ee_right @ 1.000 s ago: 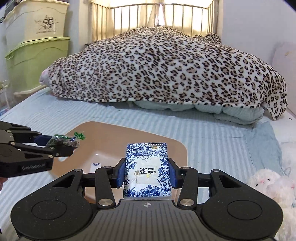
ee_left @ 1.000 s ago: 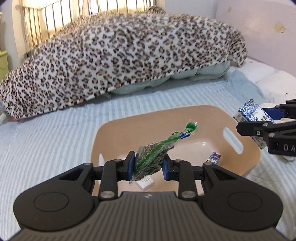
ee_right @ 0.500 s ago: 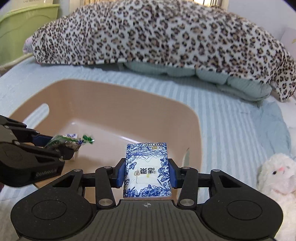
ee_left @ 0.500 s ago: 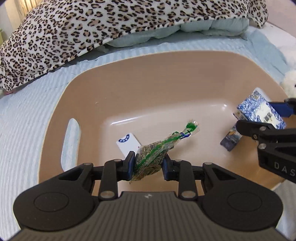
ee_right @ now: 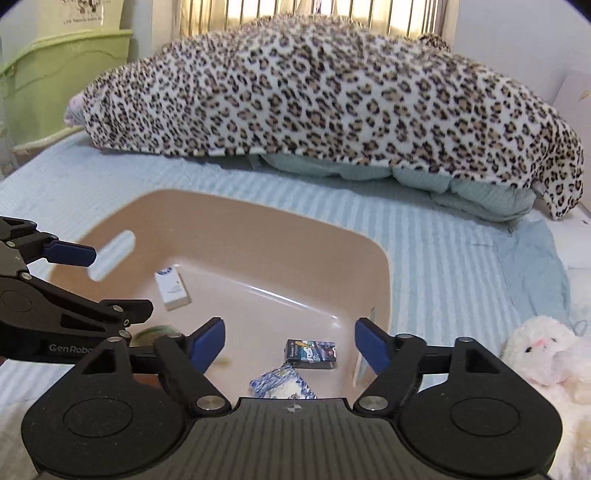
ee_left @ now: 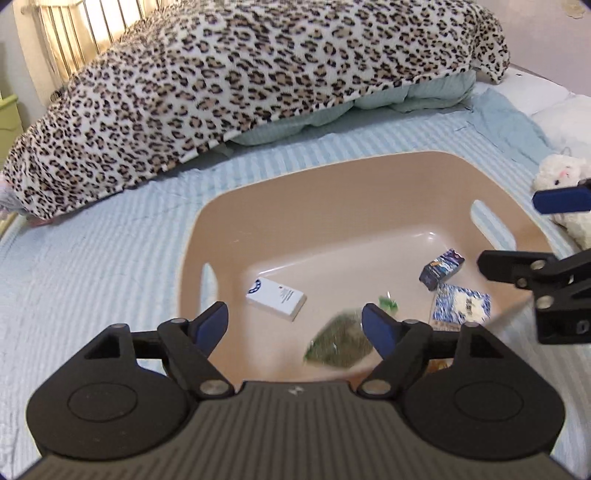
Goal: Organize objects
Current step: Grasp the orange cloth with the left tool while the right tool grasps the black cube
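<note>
Daylight enters through the curtain [ee_right: 314,14] behind the blanket [ee_right: 314,92]; scene evenly bright, shadows soft. Fisheye bending and dark corners. Motion blur on the pouch [ee_left: 340,339] inside the basin [ee_left: 332,177].

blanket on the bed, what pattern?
Leopard print, brown and black spots on cream; blanket clearest in right wrist view.

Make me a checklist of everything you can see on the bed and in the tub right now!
Surface: striped blue bed sheet.
Job's things: tan tub holds a white box, dark small box, blue-white floral packet and green herb bag, blurred.
Clutter: white plush toy beside the tub.
Grippers: left gripper and right gripper open, just opened, nothing between the pads.
Cables: nothing seen.
Surroundings: leopard blanket, green bins.
</note>
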Demonstrator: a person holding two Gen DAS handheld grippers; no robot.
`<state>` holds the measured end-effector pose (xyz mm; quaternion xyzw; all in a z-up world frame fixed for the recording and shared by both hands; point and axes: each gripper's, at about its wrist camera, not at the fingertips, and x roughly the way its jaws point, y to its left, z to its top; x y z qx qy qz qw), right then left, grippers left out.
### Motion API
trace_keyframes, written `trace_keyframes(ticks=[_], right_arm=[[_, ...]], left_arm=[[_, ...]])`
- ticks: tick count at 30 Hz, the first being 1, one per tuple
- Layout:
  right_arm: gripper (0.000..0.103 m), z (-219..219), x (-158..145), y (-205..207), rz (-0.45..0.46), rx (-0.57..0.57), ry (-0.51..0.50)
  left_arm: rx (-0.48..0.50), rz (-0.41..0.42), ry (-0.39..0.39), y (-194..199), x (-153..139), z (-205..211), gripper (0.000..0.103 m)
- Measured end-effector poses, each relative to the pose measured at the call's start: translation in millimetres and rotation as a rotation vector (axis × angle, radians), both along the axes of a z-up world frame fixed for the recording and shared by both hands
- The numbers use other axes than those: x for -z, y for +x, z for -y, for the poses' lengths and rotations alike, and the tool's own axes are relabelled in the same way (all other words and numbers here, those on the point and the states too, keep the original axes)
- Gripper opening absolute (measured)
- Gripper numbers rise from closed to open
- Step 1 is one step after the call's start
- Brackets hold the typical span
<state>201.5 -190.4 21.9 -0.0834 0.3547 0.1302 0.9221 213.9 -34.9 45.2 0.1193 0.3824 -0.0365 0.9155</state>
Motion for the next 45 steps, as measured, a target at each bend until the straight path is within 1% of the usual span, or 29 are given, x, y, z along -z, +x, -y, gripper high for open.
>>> trace_keyframes(ticks=[1,2,3,5,7,10,16,22,27,31,34,35,36,37,40,42,43,44,45], right_arm=[[0.084,1.4,-4.4,-6.2,0.006,-0.002,0.001],[0.09,2.9,-7.9,-12.6,0.01,-0.002,0.001],[0.092,4.0,-10.7,-18.7,0.013,-0.005,0.004],[0.095,5.5,-14.1,-31.5,0.009,-0.015,0.013],[0.096,4.4,-14.3,-42.6,-0.003,-0.022,0.012],[0.097,2.9,-8.4,-58.5,-0.03,-0.029,0.005],[0.097,-4.0,22.1,-80.0,-0.12,-0.051,0.008],[0.097,-18.1,60.8,-85.5,-0.208,-0.094,-0.011],[0.097,-28.9,82.1,-82.9,-0.244,-0.134,-0.017],[0.097,-36.6,92.6,-76.4,-0.241,-0.152,-0.017],[0.092,-41.7,98.5,-71.1,-0.245,-0.154,-0.007],[0.089,-43.6,100.4,-69.4,-0.249,-0.154,-0.006],[0.084,-44.9,101.7,-67.9,-0.252,-0.153,-0.004],[0.083,-46.2,102.5,-67.6,-0.252,-0.155,0.0],[0.073,-49.8,103.0,-69.1,-0.242,-0.173,-0.008],[0.057,-49.0,102.4,-69.5,-0.238,-0.177,-0.008],[0.053,-48.6,103.2,-68.1,-0.238,-0.171,-0.009],[0.045,-47.1,103.0,-67.7,-0.237,-0.163,-0.008],[0.043,-45.0,102.5,-67.1,-0.239,-0.155,-0.005]], left_arm=[[0.005,0.004,0.001,-7.1,-2.4,-2.5,0.081],[0.008,0.004,-0.001,-12.6,-5.0,-5.3,0.082],[0.005,0.011,-0.008,-19.7,-7.0,-8.5,0.084],[-0.001,0.01,-0.019,-32.1,-10.0,-14.2,0.087],[0.003,-0.003,-0.029,-42.3,-10.1,-18.6,0.088],[0.012,-0.017,-0.022,-55.3,-7.6,-22.2,0.088],[0.033,-0.069,-0.01,-70.1,13.1,-29.6,0.088],[0.043,-0.12,-0.007,-70.4,39.4,-38.9,0.088],[0.056,-0.141,-0.03,-65.6,54.2,-44.6,0.088],[0.079,-0.145,-0.047,-60.9,65.8,-46.7,0.088],[0.114,-0.153,-0.08,-57.3,72.5,-47.1,0.088],[0.124,-0.151,-0.088,-56.5,73.7,-46.0,0.088],[0.133,-0.148,-0.087,-55.7,74.5,-44.2,0.088],[0.143,-0.145,-0.083,-54.9,75.1,-42.1,0.088],[0.169,-0.134,-0.079,-54.2,76.1,-35.0,0.088],[0.181,-0.127,-0.08,-53.5,76.6,-30.8,0.086],[0.188,-0.124,-0.083,-53.0,76.7,-28.5,0.082],[0.195,-0.12,-0.084,-52.3,76.8,-25.9,0.079],[0.202,-0.119,-0.084,-51.2,77.1,-23.0,0.073]])
